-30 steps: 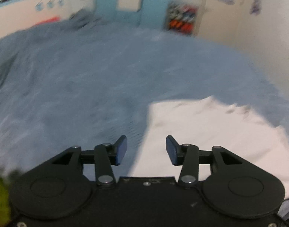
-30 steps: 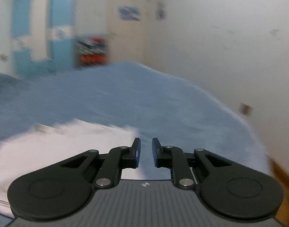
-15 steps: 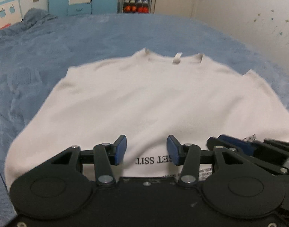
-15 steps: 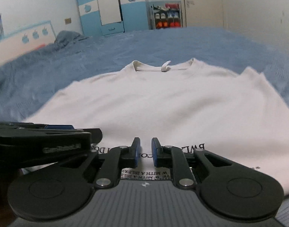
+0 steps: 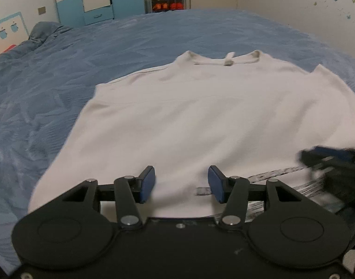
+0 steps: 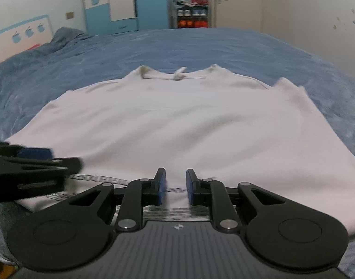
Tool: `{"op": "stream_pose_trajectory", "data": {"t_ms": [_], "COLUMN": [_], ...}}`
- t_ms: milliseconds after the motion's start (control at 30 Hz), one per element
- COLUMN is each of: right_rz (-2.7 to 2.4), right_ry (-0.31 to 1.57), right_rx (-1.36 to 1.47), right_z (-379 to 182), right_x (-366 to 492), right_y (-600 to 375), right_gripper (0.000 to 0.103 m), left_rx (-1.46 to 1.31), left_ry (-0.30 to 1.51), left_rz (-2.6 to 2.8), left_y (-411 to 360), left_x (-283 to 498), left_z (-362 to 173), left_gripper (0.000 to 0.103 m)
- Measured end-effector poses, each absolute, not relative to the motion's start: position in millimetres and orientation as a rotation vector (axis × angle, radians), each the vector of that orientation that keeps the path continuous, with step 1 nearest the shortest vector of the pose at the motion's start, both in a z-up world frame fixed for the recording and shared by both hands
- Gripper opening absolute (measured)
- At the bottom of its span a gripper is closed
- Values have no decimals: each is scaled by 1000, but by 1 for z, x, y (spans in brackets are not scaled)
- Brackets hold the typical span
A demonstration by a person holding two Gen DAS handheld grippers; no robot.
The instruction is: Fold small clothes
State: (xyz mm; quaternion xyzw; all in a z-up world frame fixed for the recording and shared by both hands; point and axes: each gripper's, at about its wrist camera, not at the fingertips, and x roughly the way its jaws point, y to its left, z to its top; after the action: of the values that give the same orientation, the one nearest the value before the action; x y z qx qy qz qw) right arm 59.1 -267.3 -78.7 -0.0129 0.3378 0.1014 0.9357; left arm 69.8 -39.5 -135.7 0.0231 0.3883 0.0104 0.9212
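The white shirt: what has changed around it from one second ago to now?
Both cameras swung from the blue bed cover onto the white shirt, which now lies flat, collar far. The right tongs opened a little; the left tongs stayed open. Neither holds anything.

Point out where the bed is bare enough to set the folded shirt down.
Bare blue bedspread lies left of the white shirt and beyond its collar, up to the crumpled bedding. The near hem is crowded: left gripper and right gripper hover there.
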Motion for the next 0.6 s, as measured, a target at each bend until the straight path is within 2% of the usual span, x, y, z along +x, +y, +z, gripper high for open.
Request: {"op": "stream_pose_trajectory", "data": {"t_ms": [133, 200, 367, 533, 600], "right_rz": [159, 150, 47, 20, -79], "right_ry": [702, 709, 700, 700, 679], "right_rx": [21, 60, 21, 122, 82], "right_z": [-76, -75, -71, -67, -64], "right_x": [60, 61, 59, 56, 53], "right_y": [-294, -305, -324, -360, -367], "right_gripper": [3, 0, 0, 0, 0], "left_rx": [40, 61, -4, 7, -8], "left_ry": [811, 816, 838, 852, 865], "left_rz": [44, 63, 73, 162, 211], "left_y": [-23, -16, 10, 35, 51], "left_x": [66, 63, 63, 62, 60], "left_z": [-134, -136, -135, -137, -140], "left_gripper": [55, 56, 59, 59, 59]}}
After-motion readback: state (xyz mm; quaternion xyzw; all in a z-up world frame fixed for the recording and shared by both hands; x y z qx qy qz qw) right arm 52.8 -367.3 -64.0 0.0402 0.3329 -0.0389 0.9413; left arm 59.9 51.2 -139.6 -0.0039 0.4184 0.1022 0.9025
